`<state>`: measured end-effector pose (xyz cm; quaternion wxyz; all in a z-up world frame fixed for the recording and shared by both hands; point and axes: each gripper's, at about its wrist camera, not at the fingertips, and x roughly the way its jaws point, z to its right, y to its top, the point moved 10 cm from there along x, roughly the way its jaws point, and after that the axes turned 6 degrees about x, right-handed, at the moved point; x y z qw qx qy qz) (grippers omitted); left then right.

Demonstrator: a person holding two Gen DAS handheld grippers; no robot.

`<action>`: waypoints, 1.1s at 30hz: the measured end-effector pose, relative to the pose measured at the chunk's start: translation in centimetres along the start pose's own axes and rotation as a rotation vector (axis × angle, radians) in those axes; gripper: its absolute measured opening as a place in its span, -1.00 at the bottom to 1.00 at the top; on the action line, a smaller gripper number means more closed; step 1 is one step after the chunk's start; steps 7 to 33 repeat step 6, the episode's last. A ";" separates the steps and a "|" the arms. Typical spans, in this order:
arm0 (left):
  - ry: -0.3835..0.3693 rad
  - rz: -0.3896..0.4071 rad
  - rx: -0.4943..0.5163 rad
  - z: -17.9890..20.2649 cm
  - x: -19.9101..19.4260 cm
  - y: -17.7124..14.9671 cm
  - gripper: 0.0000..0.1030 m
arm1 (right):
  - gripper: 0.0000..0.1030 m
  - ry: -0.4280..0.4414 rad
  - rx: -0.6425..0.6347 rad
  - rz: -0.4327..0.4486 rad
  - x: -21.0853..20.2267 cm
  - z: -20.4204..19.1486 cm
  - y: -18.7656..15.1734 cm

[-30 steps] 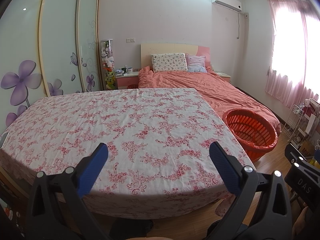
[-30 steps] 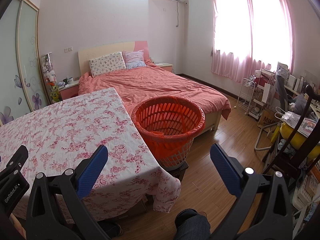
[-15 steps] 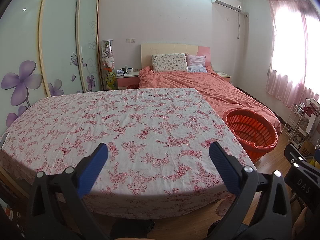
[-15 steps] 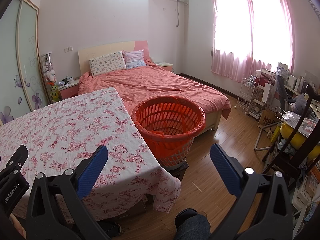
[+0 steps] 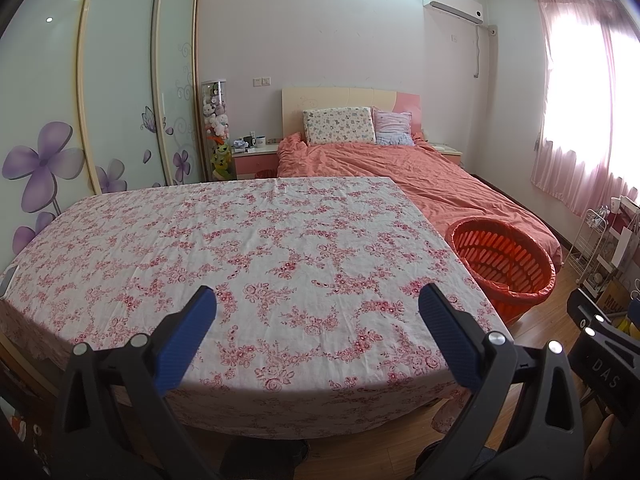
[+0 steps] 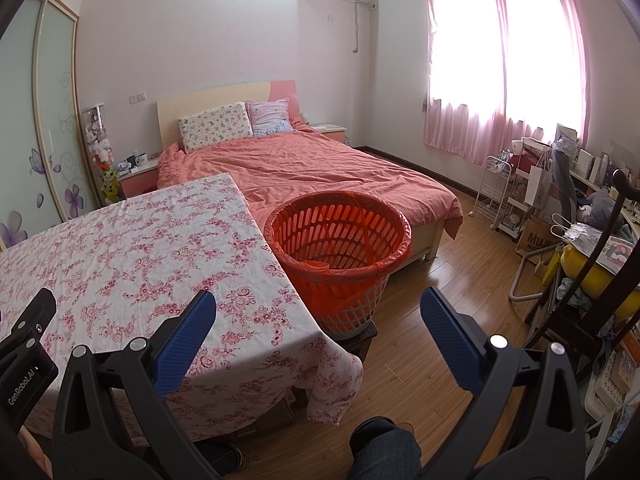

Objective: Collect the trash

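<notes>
1. The left gripper [image 5: 318,304] fills the bottom of its own view; its jaws stand wide apart, the blue pads [image 5: 186,340] hold nothing, and they hang above the near edge of the table [image 5: 248,240].
2. The right gripper [image 6: 318,308] sits at the bottom of its own view, likewise spread wide and holding nothing; its left pad lies over the table corner and its right pad over the wooden floor [image 6: 440,280]; part of this gripper also shows at the lower right edge of the left view.
3. The table wears a white cloth with pink flowers, which hangs down at the near corner in the centre-bottom of the right view; I can make out no trash on the cloth.
4. The orange basket [image 6: 340,240] stands just beside the table's right edge, centre of the right view and right of centre in the left view [image 5: 504,264]; an orange bag lines it and folds over the rim; whether anything lies inside, I cannot tell.
5. Behind the basket is a bed [image 6: 312,168] with a salmon cover and two pillows at the headboard, in the upper middle of both views.
6. A wardrobe [image 5: 100,100] with purple flower doors takes the upper left of the left view; pink curtains [image 6: 504,60] cover the bright window at the upper right of the right view; a cluttered shelf and desk run along the right edge.
</notes>
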<state>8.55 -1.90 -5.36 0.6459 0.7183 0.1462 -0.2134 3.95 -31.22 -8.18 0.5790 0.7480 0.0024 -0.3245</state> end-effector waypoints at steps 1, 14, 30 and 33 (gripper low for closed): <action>0.000 0.001 0.000 0.1 0.0 0.1 0.92 | 0.96 0.000 0.000 0.000 0.0 0.0 0.0; -0.002 0.001 0.000 -0.1 0.0 -0.1 0.92 | 0.96 0.000 0.000 0.000 0.0 0.0 0.0; -0.002 0.001 0.000 -0.1 0.0 -0.1 0.92 | 0.96 0.000 0.000 0.000 0.0 0.0 0.0; -0.002 0.001 0.000 -0.1 0.0 -0.1 0.92 | 0.96 0.000 0.000 0.000 0.0 0.0 0.0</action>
